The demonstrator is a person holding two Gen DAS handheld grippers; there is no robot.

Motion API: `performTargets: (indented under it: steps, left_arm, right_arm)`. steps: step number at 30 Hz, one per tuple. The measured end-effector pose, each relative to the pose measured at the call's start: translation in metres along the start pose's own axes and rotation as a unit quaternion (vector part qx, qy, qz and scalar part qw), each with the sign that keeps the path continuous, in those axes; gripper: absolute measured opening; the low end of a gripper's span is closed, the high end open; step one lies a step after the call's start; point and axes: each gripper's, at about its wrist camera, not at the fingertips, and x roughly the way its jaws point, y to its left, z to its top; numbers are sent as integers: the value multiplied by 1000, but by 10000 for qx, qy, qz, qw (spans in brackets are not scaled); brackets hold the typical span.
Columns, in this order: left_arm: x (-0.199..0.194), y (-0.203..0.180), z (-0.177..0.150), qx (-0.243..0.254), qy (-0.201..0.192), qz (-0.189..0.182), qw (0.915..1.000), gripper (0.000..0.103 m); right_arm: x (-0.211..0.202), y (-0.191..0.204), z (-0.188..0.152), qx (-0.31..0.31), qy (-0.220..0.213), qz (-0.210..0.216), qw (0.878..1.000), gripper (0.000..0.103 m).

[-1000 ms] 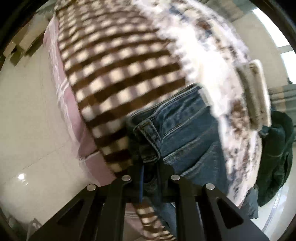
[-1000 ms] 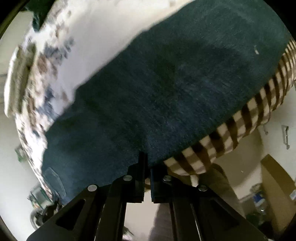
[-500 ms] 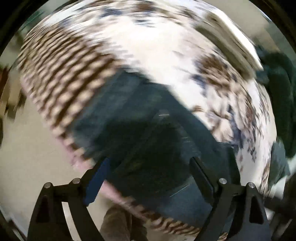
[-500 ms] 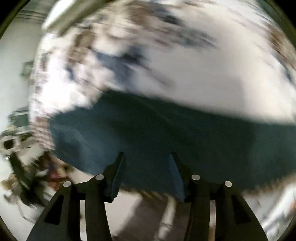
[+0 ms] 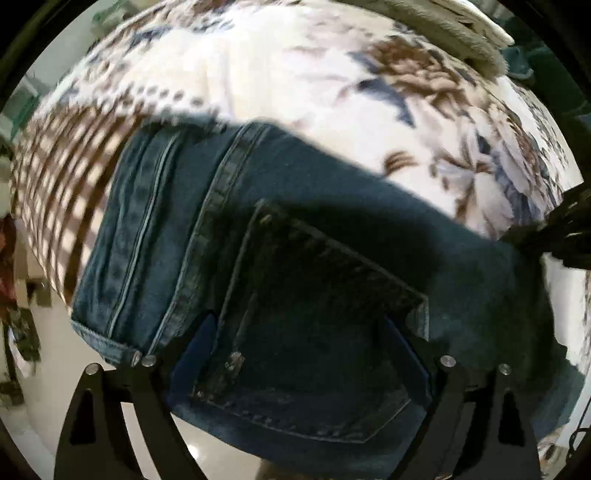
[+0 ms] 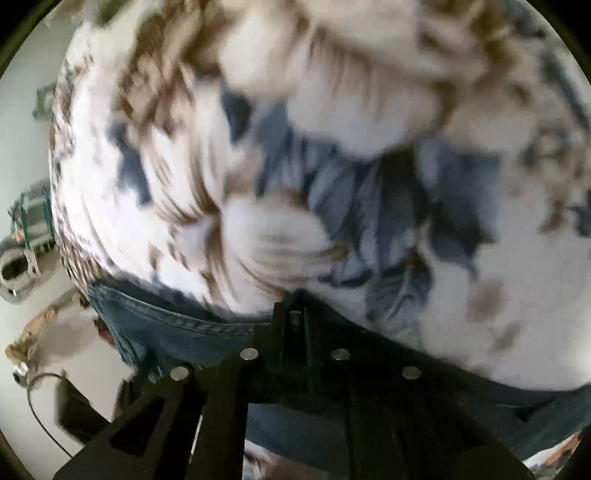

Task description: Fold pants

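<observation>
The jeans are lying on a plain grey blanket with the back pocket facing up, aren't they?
Not plain grey. The left wrist view shows the jeans, back pocket up, lying on a white blanket with brown and blue flowers and a brown checked edge.

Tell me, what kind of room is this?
Probably a bedroom: jeans lie on a bed with a flowered cover, a pillow at its far end, and a pale tiled floor around.

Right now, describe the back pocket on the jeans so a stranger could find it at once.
Start at the flowered bedspread, then go to the dark blue jeans lying across its near edge. The back pocket is the stitched patch with rivets at its corners, right of the long doubled seam.
</observation>
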Motion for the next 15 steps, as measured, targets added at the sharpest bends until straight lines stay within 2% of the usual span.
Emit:
performTargets:
  steps: [4, 8, 9, 10, 12, 14, 15]
  left_arm:
    - [-1, 12, 3, -185, 88, -85, 9998, 91]
    - [-3, 12, 12, -249, 199, -54, 9995, 91]
    - [-5, 14, 13, -288, 226, -73, 9993, 91]
    - [-7, 12, 18, -325, 236, -96, 9991, 91]
    - [-13, 12, 21, -406, 251, -138, 9988, 91]
    - [-20, 18, 25, -502, 243, -162, 9983, 91]
    - [-22, 17, 25, -517, 243, -166, 9982, 91]
  right_arm:
    - [-8, 9, 1, -72, -234, -175, 9995, 8]
    - [13, 4, 7, 185, -145, -93, 9997, 9]
    - [3, -1, 7, 231, -345, -310, 9987, 10]
    - [-3, -4, 6, 217, -527, -468, 9973, 15]
    - [-21, -6, -2, 164, -805, -375, 9959, 15]
    - [-27, -6, -17, 29, -743, 217, 9970, 26]
    - [-20, -4, -26, -107, -575, 538, 9968, 45]
